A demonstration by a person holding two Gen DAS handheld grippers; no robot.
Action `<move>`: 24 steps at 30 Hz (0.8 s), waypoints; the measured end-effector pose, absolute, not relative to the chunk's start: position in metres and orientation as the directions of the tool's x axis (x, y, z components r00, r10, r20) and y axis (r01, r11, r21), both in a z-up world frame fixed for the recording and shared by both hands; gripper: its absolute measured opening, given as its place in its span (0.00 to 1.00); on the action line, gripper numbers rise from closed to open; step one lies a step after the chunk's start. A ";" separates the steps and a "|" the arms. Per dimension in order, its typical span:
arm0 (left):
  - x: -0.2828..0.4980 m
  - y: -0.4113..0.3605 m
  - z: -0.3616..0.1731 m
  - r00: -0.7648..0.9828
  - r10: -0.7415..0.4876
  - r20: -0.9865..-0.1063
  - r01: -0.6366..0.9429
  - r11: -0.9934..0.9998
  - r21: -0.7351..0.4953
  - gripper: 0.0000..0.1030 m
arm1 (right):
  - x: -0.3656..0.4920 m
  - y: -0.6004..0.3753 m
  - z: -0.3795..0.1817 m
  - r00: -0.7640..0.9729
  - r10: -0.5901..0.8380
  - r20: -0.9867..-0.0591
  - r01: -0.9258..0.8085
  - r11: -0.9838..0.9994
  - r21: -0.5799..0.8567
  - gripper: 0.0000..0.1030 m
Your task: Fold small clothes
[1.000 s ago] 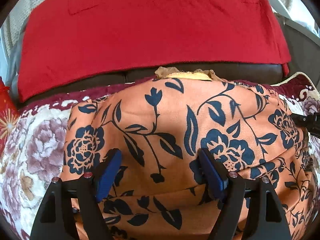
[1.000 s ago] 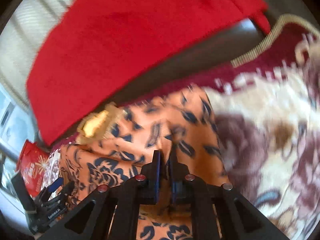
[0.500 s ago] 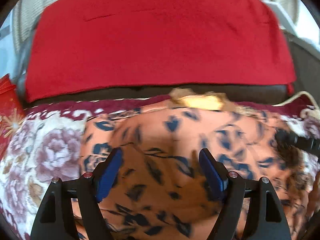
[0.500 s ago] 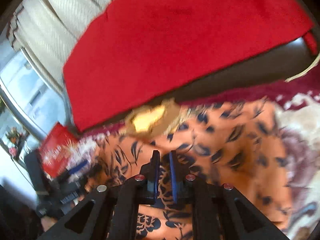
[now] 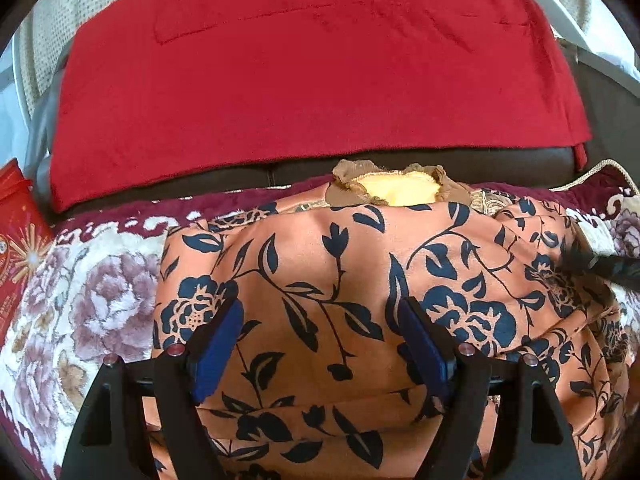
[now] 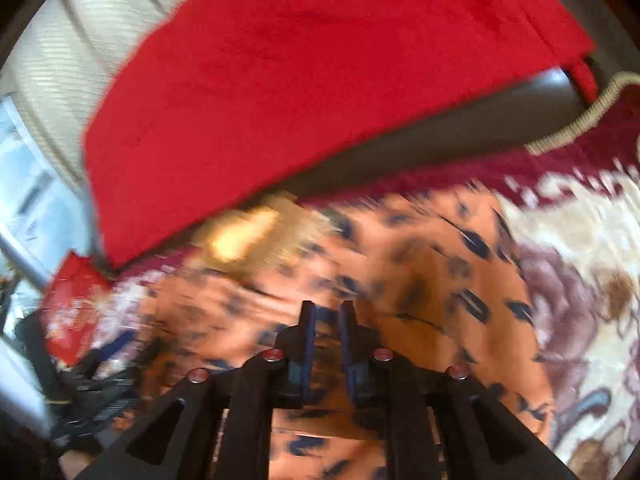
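Note:
An orange garment with dark blue flowers [image 5: 320,280] lies folded on a floral blanket [image 5: 92,300]. A yellow-and-tan collar piece [image 5: 394,188] shows at its far edge. My left gripper [image 5: 322,336] is open, low over the garment's near fold, nothing between its blue pads. My right gripper [image 6: 328,320] has its jaws a narrow gap apart over the same garment [image 6: 420,280]; the view is blurred and I cannot tell whether cloth is pinched. The right gripper's tip shows at the right edge of the left wrist view [image 5: 612,266].
A red cloth [image 5: 312,68] drapes over the dark sofa back [image 5: 520,164] behind the garment. A red packet [image 5: 16,220] stands at the far left. The left gripper shows blurred at the lower left of the right wrist view [image 6: 100,360].
The left gripper stayed open over the garment with small shifts. The right gripper swung and pulled back, staying nearly closed, and its jaws now stand slightly wider apart.

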State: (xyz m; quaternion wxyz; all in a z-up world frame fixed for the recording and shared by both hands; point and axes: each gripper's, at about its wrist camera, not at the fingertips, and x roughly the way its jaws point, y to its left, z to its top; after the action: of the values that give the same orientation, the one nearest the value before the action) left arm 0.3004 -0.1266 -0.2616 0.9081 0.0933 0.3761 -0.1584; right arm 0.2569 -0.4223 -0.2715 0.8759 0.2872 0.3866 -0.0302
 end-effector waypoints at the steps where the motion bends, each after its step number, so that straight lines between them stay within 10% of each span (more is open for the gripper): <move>1: 0.301 -0.127 -0.262 0.667 -0.217 -0.712 0.361 0.931 0.055 0.78 | 0.259 -0.428 -0.285 0.656 0.186 -0.732 0.307 0.820 0.484 0.18; 16: 0.302 -0.129 -0.248 0.680 -0.211 -0.702 0.347 0.936 0.056 0.78 | 0.255 -0.438 -0.274 0.655 0.200 -0.729 0.294 0.821 0.489 0.22; 24: 0.268 -0.123 -0.209 0.728 -0.214 -0.652 0.342 0.937 0.075 0.78 | 0.191 -0.433 -0.208 0.819 0.187 -0.542 0.139 0.852 0.504 0.27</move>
State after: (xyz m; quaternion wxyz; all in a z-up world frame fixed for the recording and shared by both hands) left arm 0.2680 -0.1234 -0.2092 0.9246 0.0950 0.3369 -0.1501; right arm 0.1909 -0.4333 -0.2079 0.9143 0.2714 0.3002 0.0131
